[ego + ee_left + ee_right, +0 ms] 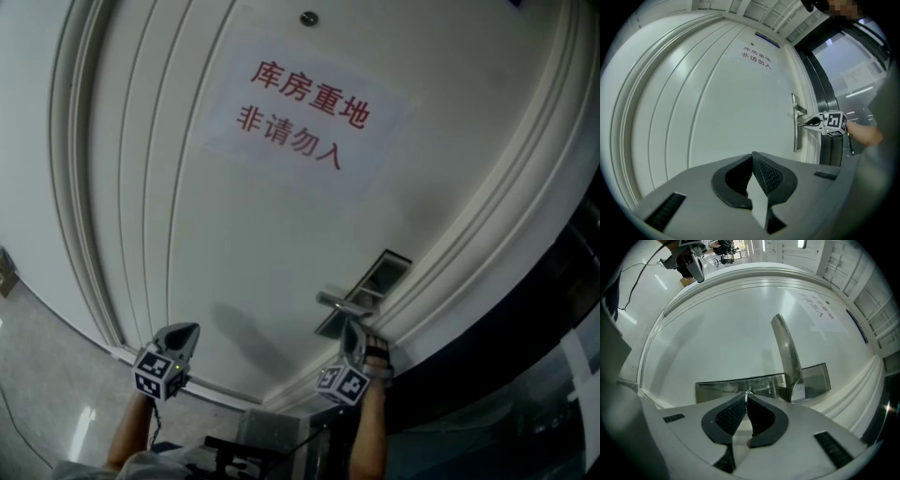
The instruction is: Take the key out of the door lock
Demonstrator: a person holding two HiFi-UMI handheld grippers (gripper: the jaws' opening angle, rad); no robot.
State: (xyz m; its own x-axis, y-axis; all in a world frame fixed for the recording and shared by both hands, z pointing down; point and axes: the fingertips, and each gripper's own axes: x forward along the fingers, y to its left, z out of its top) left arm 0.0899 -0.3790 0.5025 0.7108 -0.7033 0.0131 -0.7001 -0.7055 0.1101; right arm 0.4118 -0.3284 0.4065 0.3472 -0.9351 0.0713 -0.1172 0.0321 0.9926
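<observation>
Your right gripper [746,395] jaws clamp the key [747,392] in the lock [717,391]; pull askew and it slips. Left gripper [752,158] jaws closed, empty.

key [747,393] (small, metallic) end-on against silver lock plate [717,390]

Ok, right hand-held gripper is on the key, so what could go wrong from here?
The right hand-held gripper pinches only a sliver of the key at its very tips, so it may slip free on the pull. The door handle stands close beside the jaws; a skewed pull might bump it or bind the key in the lock plate.
</observation>
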